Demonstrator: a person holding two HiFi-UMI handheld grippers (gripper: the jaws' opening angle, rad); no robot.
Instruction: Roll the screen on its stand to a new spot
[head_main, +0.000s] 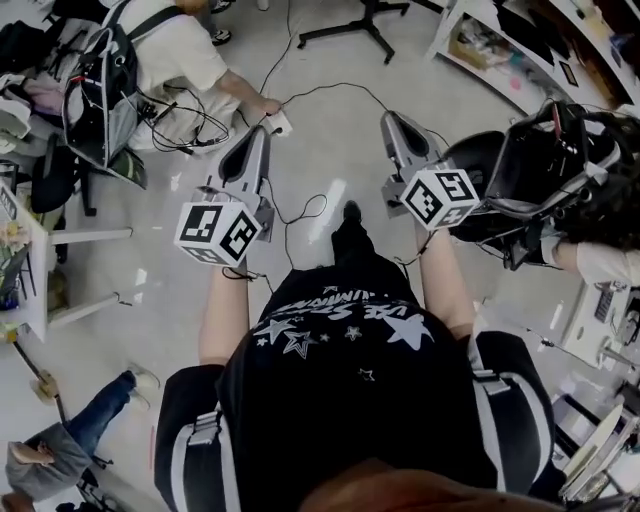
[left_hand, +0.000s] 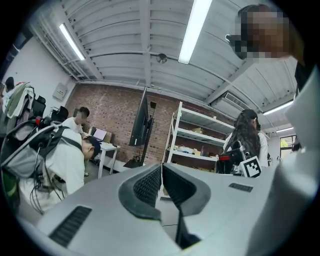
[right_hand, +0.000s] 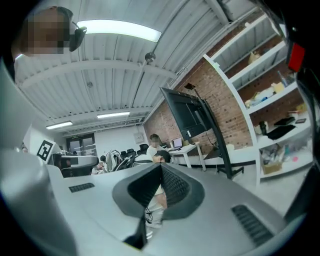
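The screen is a black flat panel on a tall black stand, seen edge-on before the brick wall in the left gripper view. In the right gripper view the screen tilts on its pole. A black legged base shows at the top of the head view, well ahead of both grippers. My left gripper and right gripper are held out level over the floor, apart from the stand. The left gripper is shut with nothing in it. The right gripper is likewise shut and bare.
A crouching person in a white shirt with a backpack handles cables on the floor ahead left. White shelving stands at the far right. Another person with a black rig is close on my right. A white table sits left.
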